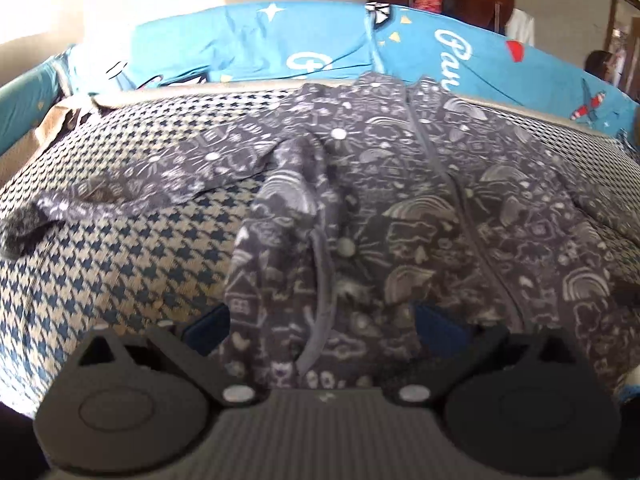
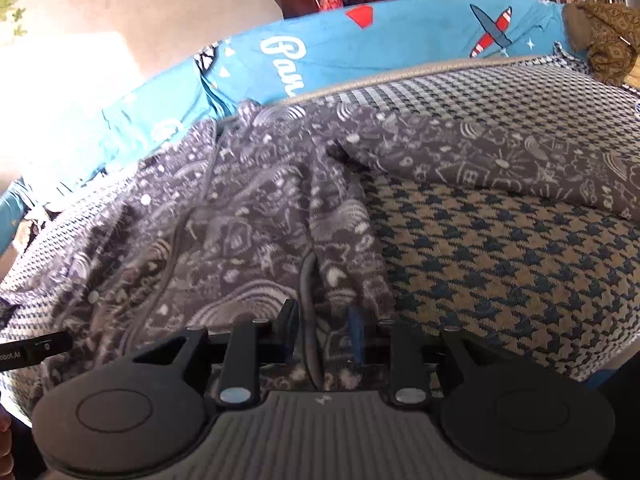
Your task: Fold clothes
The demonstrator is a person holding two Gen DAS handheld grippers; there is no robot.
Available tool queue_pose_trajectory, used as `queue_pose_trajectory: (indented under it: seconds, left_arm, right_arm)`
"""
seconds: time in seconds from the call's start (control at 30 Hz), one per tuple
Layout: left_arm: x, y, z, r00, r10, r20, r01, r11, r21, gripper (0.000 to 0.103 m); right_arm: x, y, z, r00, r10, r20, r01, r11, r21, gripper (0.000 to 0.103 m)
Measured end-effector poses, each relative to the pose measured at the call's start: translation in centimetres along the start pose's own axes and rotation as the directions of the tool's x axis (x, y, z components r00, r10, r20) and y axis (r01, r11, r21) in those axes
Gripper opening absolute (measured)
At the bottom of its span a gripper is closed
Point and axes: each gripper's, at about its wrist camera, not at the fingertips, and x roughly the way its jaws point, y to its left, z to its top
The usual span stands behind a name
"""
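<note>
Two grippers work one soft, limp garment (image 1: 400,200): right gripper (image 2: 324,336) pinches its near hem, left gripper (image 1: 320,320) stands wide astride cloth.

Left claw (image 1: 320,324): black two-finger unit with blue pads (image 1: 208,328), angled downward. Fingers set wide apart, one on each side of a raised fold of grey doodle-print fleece garment (image 1: 360,200); pads not seen pressing on the cloth.

Right claw (image 2: 324,332): black two-finger unit, blue pad (image 2: 356,332) on one finger, angled downward. Fingers drawn narrow, closed on a grey piped seam edge of the same garment, which stands between the pads.

Bare fingertips (image 2: 5,440) show at the lower left edge of the right wrist view.
</note>
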Motion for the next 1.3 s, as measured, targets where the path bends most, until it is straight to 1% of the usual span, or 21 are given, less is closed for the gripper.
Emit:
queue_pose_trajectory:
  seconds: [0.07, 0.2, 0.37, 0.47, 0.53, 0.63, 0.83, 0.93, 1.13, 1.3]
  left_arm:
    - [0.0, -0.7, -0.1, 1.000, -0.011, -0.005, 0.011, 1.000, 0.026, 0.103]
    - [0.3, -1.9, -0.6, 0.999, -0.029, -0.030, 0.030, 0.998, 0.050, 0.103]
    - [0.4, -3.1, -1.1, 0.999, -0.028, -0.041, 0.031, 0.995, 0.095, 0.103]
    - [0.8, -3.2, -1.3, 0.998, -0.028, -0.062, 0.034, 0.994, 0.100, 0.103]
    - [1.2, -3.4, -1.5, 0.996, -0.022, -0.085, 0.031, 0.994, 0.106, 0.103]
    - [1.6, -3.5, -1.9, 0.994, -0.010, -0.107, 0.023, 0.993, 0.119, 0.103]
    - [1.7, -3.4, -1.9, 0.992, -0.012, -0.125, 0.026, 0.994, 0.109, 0.103]
    - [1.8, -3.4, -1.9, 0.992, -0.009, -0.129, 0.024, 0.993, 0.113, 0.103]
    - [1.7, -3.3, -1.8, 0.992, -0.016, -0.129, 0.030, 0.993, 0.110, 0.103]
    - [1.2, -3.2, -1.6, 0.994, -0.037, -0.102, 0.046, 0.995, 0.091, 0.103]
  right_arm:
    - [-0.3, 0.4, -0.1, 1.000, 0.028, 0.013, -0.028, 1.000, -0.008, 0.027]
    - [-0.4, 1.7, -0.5, 0.996, 0.093, 0.009, -0.093, 0.994, -0.061, 0.027]
    - [-0.3, 3.2, -1.2, 0.985, 0.172, -0.021, -0.173, 0.980, -0.103, 0.027]
    - [-0.2, 4.1, -1.7, 0.980, 0.195, -0.035, -0.198, 0.972, -0.125, 0.027]
    - [0.0, 4.6, -2.0, 0.980, 0.195, -0.046, -0.200, 0.969, -0.143, 0.028]
    - [0.5, 5.1, -2.6, 0.982, 0.170, -0.081, -0.181, 0.970, -0.162, 0.029]
    - [0.9, 4.7, -3.0, 0.977, 0.163, -0.136, -0.181, 0.975, -0.132, 0.029]
    - [0.9, 4.5, -3.0, 0.975, 0.167, -0.145, -0.185, 0.976, -0.116, 0.029]
    - [1.0, 4.8, -3.2, 0.976, 0.154, -0.153, -0.175, 0.976, -0.133, 0.029]
    - [0.9, 4.7, -3.1, 0.974, 0.158, -0.162, -0.178, 0.977, -0.119, 0.030]
